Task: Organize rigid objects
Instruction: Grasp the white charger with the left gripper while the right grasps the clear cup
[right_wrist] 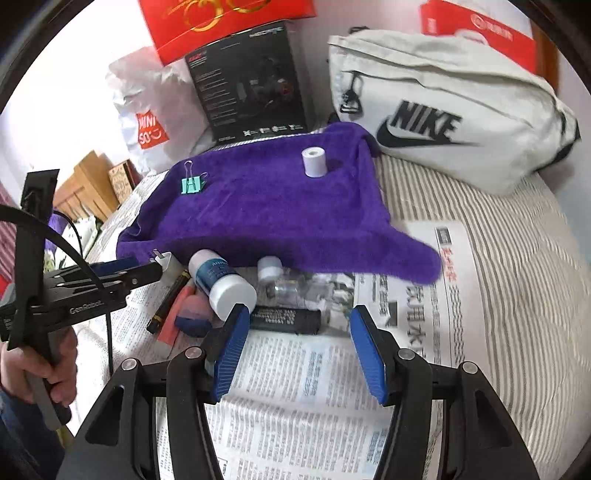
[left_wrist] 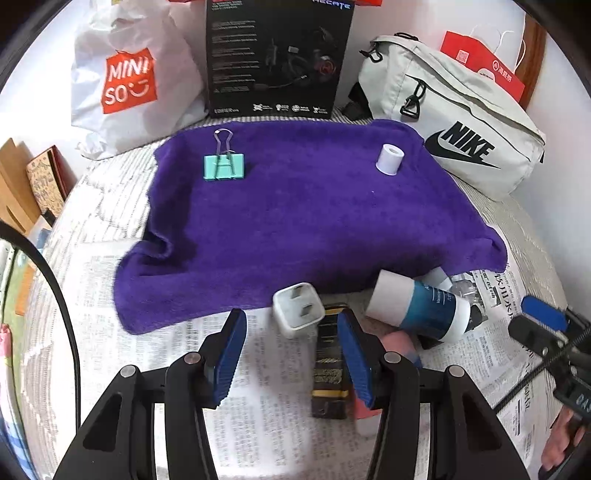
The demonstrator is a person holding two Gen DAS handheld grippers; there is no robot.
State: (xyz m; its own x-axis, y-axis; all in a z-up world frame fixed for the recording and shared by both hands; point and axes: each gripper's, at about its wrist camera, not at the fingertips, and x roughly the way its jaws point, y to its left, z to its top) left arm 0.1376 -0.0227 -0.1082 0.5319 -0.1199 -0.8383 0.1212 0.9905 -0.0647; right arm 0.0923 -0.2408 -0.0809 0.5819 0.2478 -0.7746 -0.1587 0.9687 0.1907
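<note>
A purple towel (left_wrist: pixel 295 214) (right_wrist: pixel 266 206) lies on newspaper. On it stand a green binder clip (left_wrist: pixel 224 165) (right_wrist: pixel 191 184) and a small white roll (left_wrist: pixel 389 158) (right_wrist: pixel 313 162). In front of the towel lie a white plug adapter (left_wrist: pixel 298 309) (right_wrist: pixel 164 263), a black and gold stick (left_wrist: pixel 330 365) (right_wrist: pixel 168 301), a blue and white bottle (left_wrist: pixel 421 308) (right_wrist: pixel 221 284), a clear bottle (right_wrist: pixel 286 282), a black cylinder (right_wrist: pixel 284 319) and a pink and blue eraser (right_wrist: pixel 192 314). My left gripper (left_wrist: pixel 291 332) is open just before the plug. My right gripper (right_wrist: pixel 297 328) is open just before the black cylinder.
At the back stand a Miniso bag (left_wrist: pixel 129 81) (right_wrist: pixel 151 129), a black headset box (left_wrist: pixel 277 55) (right_wrist: pixel 251 81), a white Nike bag (left_wrist: pixel 454 136) (right_wrist: pixel 443 122) and red bags (right_wrist: pixel 229 22). Striped bedding (right_wrist: pixel 517 277) lies to the right. Wooden items (left_wrist: pixel 22 184) stand left.
</note>
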